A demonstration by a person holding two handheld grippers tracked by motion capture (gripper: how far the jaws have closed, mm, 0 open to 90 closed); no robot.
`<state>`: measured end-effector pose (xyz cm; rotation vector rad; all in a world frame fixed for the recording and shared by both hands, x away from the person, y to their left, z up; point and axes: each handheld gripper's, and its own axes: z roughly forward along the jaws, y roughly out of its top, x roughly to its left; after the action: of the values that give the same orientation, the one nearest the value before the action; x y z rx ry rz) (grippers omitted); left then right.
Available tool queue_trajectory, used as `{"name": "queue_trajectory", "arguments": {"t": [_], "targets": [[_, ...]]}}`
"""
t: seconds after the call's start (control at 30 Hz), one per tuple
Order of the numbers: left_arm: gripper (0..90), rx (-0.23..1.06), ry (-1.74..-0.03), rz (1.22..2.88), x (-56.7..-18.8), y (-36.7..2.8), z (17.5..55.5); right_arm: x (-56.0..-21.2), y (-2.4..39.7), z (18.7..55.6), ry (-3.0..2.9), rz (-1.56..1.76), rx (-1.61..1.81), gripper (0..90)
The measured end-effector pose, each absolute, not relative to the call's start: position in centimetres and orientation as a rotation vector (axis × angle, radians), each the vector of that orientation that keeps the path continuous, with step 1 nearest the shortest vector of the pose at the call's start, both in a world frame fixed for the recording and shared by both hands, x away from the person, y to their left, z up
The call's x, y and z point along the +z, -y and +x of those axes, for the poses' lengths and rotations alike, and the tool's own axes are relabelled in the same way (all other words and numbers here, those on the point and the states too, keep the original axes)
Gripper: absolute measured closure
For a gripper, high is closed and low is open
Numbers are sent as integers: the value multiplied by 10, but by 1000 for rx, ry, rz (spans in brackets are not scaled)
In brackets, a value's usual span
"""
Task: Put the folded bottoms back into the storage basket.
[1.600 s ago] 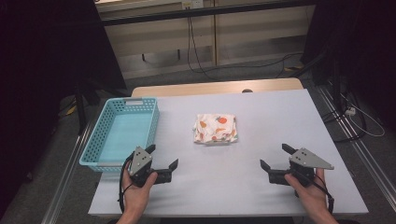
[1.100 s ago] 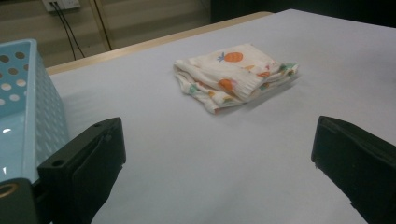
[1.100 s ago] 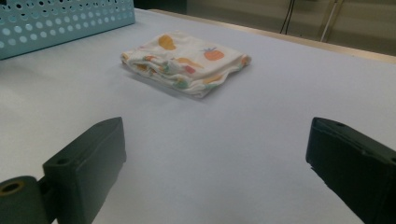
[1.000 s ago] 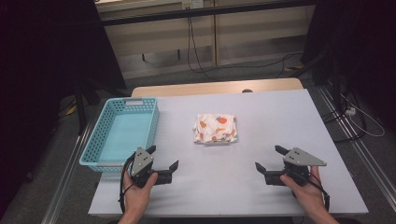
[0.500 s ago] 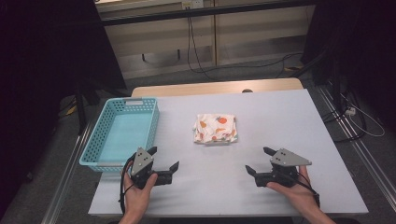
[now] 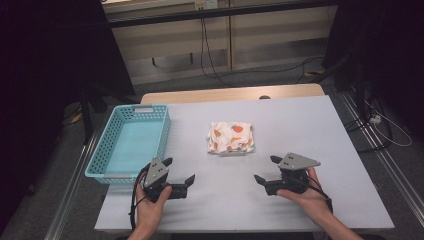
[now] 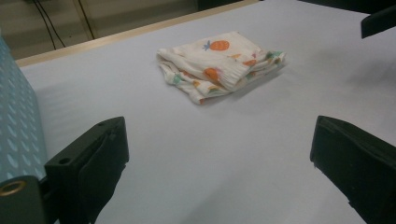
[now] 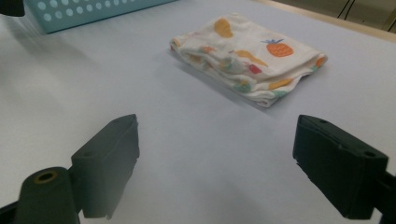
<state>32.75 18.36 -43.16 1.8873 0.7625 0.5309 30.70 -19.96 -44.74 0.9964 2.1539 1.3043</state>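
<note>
- Right gripper point(image 6: 264, 170) has slid in toward table point(image 6: 310, 125) centre vs earlier frames; left gripper point(image 6: 179, 170) hasn't budged.
- Right jaws have just been closing a bit — wide apart yet, nothing between; left jaws released too, empty.
- Folded cloth point(image 6: 231, 138) untouched mid-table, apart from both grippers; blue basket point(image 6: 111, 150) empty — judging all work's left.
- Gripper views show cloth's layered folds; high view shows basket interior.

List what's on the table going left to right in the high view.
Blue basket → left gripper → folded fruit-print cloth → right gripper.
</note>
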Motion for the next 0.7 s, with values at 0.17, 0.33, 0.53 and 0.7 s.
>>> {"name": "queue_trajectory", "arguments": {"t": [0.17, 0.33, 0.53, 0.7], "targets": [[48, 531, -748, 1902, -433, -181, 327, -446, 189, 316, -2227, 949, 1274, 155], [48, 529, -740, 1920, -434, -180, 326, -445, 184, 325, -2241, 924, 1280, 137], [48, 539, -739, 1912, -433, -180, 326, -441, 181, 338, -2300, 933, 1282, 139], [48, 531, -736, 1904, -433, -180, 327, -436, 179, 351, -2333, 949, 1310, 110]]}}
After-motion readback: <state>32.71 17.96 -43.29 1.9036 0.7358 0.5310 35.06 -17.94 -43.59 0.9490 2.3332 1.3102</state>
